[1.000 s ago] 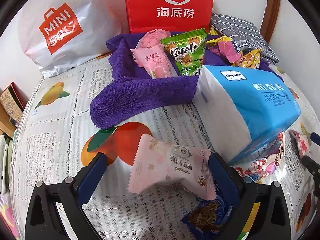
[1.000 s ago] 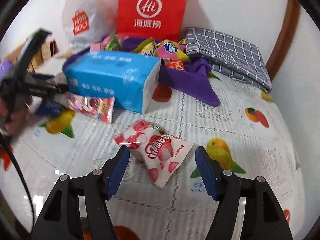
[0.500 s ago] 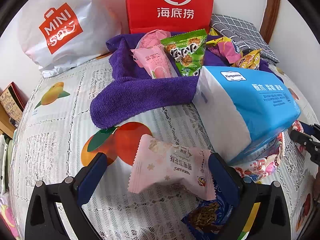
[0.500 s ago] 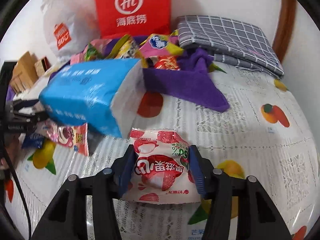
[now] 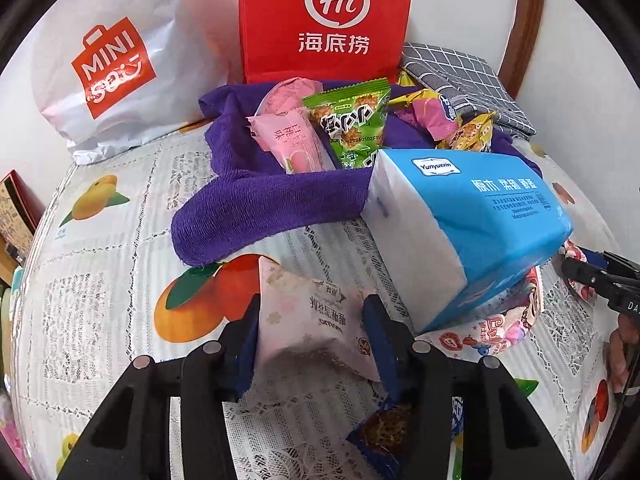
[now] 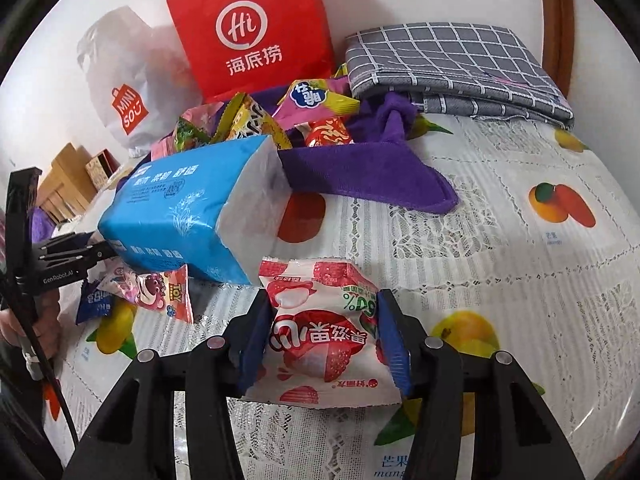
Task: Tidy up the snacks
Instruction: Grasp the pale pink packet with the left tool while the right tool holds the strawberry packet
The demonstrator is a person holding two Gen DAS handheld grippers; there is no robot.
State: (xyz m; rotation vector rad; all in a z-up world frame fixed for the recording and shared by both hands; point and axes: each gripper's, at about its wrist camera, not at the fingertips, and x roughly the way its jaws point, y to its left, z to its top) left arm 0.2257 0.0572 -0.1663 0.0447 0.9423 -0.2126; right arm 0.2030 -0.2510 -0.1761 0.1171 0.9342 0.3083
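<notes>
Two grips: each tool has a packet between its jaws.
Left gripper (image 5: 314,344): jaws closing on the pale pink crinkly snack packet (image 5: 316,320), pads pressing its sides, low over the fruit-print lace tablecloth (image 5: 112,264).
Right gripper (image 6: 322,340): clamped on the red-and-white lychee-print packet (image 6: 320,336).
Risk: puffy film may slip or burst.
Snag: the blue tissue pack (image 5: 472,232) just beside could get knocked.
</notes>
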